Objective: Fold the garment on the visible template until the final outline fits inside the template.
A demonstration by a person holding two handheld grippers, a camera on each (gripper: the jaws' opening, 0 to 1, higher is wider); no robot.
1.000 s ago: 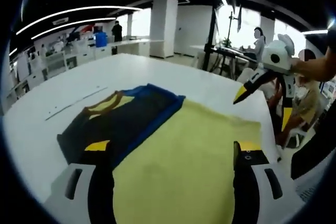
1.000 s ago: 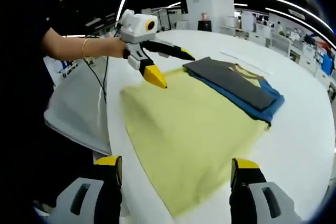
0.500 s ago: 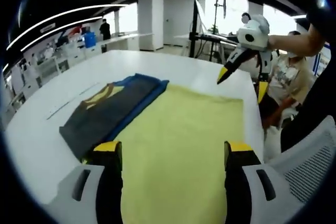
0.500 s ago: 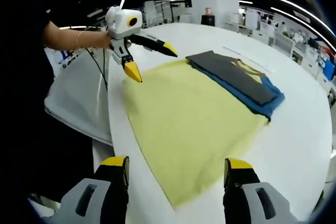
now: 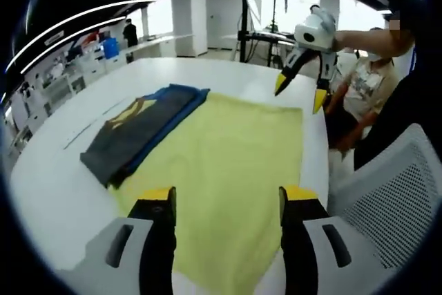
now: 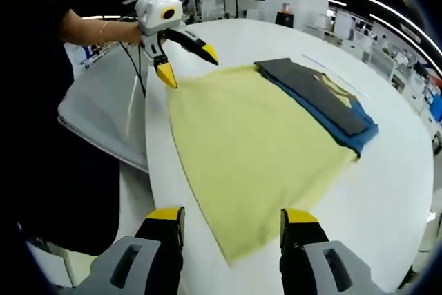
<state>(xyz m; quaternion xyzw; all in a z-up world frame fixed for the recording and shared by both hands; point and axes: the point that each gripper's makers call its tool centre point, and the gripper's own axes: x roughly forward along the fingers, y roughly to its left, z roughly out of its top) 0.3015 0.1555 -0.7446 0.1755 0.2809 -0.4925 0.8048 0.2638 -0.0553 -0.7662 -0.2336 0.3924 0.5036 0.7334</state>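
A yellow garment (image 5: 224, 150) (image 6: 255, 146) lies spread flat on the white table (image 5: 62, 184). Along its far side sits a folded stack, a dark grey piece with a yellow print on a blue one (image 5: 138, 132) (image 6: 324, 101). My left gripper (image 5: 226, 198) hovers open above the garment's near edge, holding nothing. In the right gripper view it hangs open (image 6: 190, 67) by the far left corner of the garment. My right gripper (image 6: 231, 217) is open over the opposite end, and shows open (image 5: 298, 93) above the garment's far right corner.
A grey mesh chair (image 5: 387, 191) (image 6: 103, 115) stands against the table edge beside the garment. A person (image 5: 359, 88) sits beyond it. Thin marks (image 5: 90, 129) run along the table past the folded stack. White desks fill the room behind.
Both grippers have drawn up and back from the yellow garment, so more of it and the table edge shows. The garment and the folded stack lie as before.
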